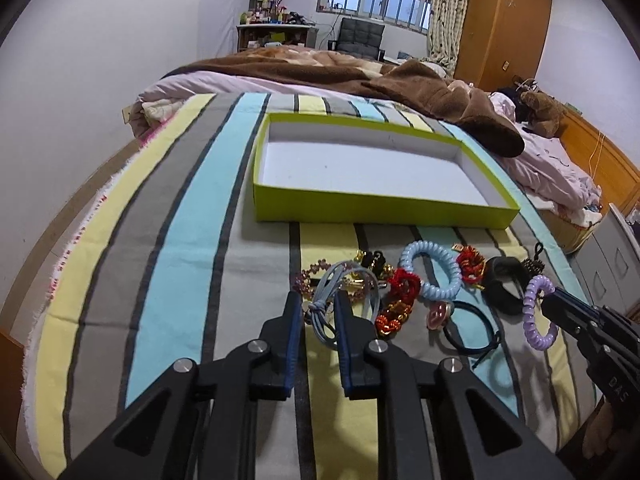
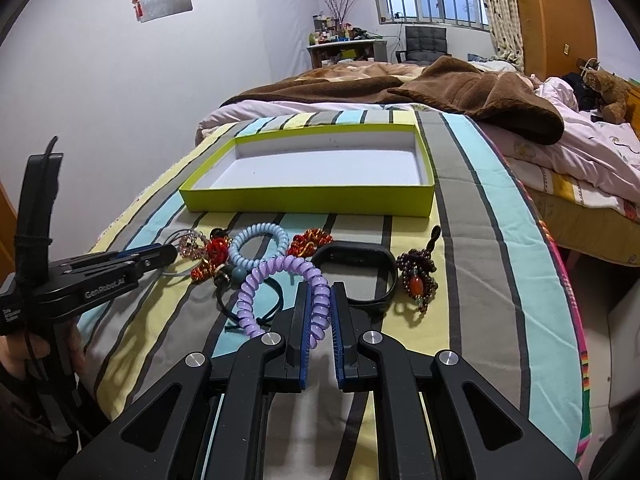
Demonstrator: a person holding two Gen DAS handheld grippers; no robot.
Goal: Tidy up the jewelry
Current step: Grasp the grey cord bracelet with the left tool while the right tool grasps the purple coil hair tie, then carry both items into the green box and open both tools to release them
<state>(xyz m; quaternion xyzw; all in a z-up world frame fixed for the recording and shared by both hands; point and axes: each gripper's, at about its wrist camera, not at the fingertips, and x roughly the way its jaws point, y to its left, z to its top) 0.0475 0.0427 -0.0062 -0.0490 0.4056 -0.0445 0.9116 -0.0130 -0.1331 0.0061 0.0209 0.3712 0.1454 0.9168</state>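
Note:
A lime-green tray (image 1: pixel 380 210) (image 2: pixel 308 200) with a white inside lies on the striped cloth, nothing in it. In front of it are several pieces: a pale blue spiral tie (image 1: pixel 430 272) (image 2: pixel 260 244), red-and-gold ornaments (image 1: pixel 404 286), a black band (image 1: pixel 502 284) (image 2: pixel 356 276), a thin black tie (image 1: pixel 472 328) and a beaded pendant (image 2: pixel 416 276). My left gripper (image 1: pixel 317 300) (image 2: pixel 172 254) is shut on a grey-blue cord tie (image 1: pixel 354 276) at the pile's left end. My right gripper (image 2: pixel 321 290) (image 1: pixel 548 300) is shut on a purple spiral tie (image 2: pixel 256 292) (image 1: pixel 534 320).
A brown blanket (image 1: pixel 360 76) and pink bedding (image 2: pixel 580 152) lie behind and right of the tray, with a teddy bear (image 2: pixel 604 88) beyond. The cloth's edge drops off at the left (image 1: pixel 80 240) and right (image 2: pixel 568 280). A hand (image 2: pixel 24 352) holds the left gripper's handle.

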